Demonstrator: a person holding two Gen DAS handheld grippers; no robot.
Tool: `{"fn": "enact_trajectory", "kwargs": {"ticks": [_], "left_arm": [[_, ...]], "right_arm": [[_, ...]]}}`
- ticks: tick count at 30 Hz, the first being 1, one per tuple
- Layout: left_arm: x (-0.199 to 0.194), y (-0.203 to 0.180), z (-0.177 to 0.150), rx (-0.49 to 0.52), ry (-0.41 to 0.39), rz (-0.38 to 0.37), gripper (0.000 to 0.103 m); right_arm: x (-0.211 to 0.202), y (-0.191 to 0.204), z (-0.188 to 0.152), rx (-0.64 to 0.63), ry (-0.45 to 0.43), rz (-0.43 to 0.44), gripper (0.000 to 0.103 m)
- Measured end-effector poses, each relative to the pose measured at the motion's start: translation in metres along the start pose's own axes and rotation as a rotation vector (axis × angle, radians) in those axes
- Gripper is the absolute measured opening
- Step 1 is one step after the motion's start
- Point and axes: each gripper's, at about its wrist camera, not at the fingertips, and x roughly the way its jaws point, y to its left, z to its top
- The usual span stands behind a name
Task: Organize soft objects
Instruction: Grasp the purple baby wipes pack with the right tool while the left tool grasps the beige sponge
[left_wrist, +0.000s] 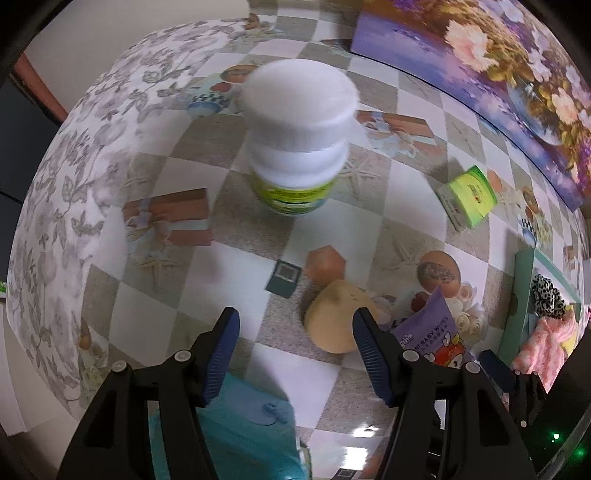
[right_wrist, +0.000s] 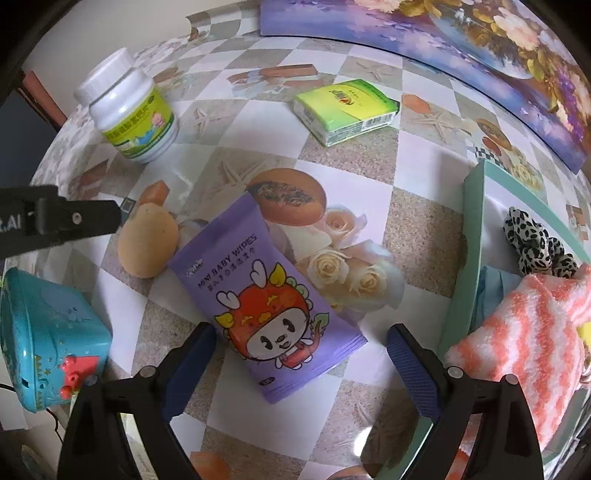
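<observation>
Pointing almost straight down over the checked, picture-printed tablecloth (right_wrist: 258, 122), both tongs. Standing wide apart with nothing between the blue pads, the right gripper (right_wrist: 301, 347), hovering just above the near end of the purple baby wipes pack (right_wrist: 269, 295), which is lying flat at the middle of the table. Standing about half open and gripping nothing, the left gripper (left_wrist: 295, 325), hanging over bare cloth with the tan egg-shaped sponge (left_wrist: 334, 321) just to the right of its gap and touching the left edge of the wipes pack. Sitting at the right, the teal box (right_wrist: 469, 236), holding a pink striped fluffy sock (right_wrist: 532, 332) and a leopard-print scrunchie (right_wrist: 535, 243). Standing upright at far left, the white bottle (right_wrist: 129, 110); lying far centre, the green carton (right_wrist: 347, 107); resting at near left, the turquoise toy case (right_wrist: 51, 332).
</observation>
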Motion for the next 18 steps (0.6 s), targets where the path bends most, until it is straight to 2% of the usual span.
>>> {"fn": "enact_trajectory", "kwargs": {"ticks": [8,18], "left_arm": [[0.016,-0.024,0.007,0.054,0.021,0.024,0.065],[0.036,-0.067,0.012,0.178,0.032,0.108,0.065]], "right_arm": [[-0.002,-0.002,0.002,-0.018,-0.001,-0.014,0.095],[0.002,0.003,0.011,-0.043,-0.017,-0.042,0.093]]}}
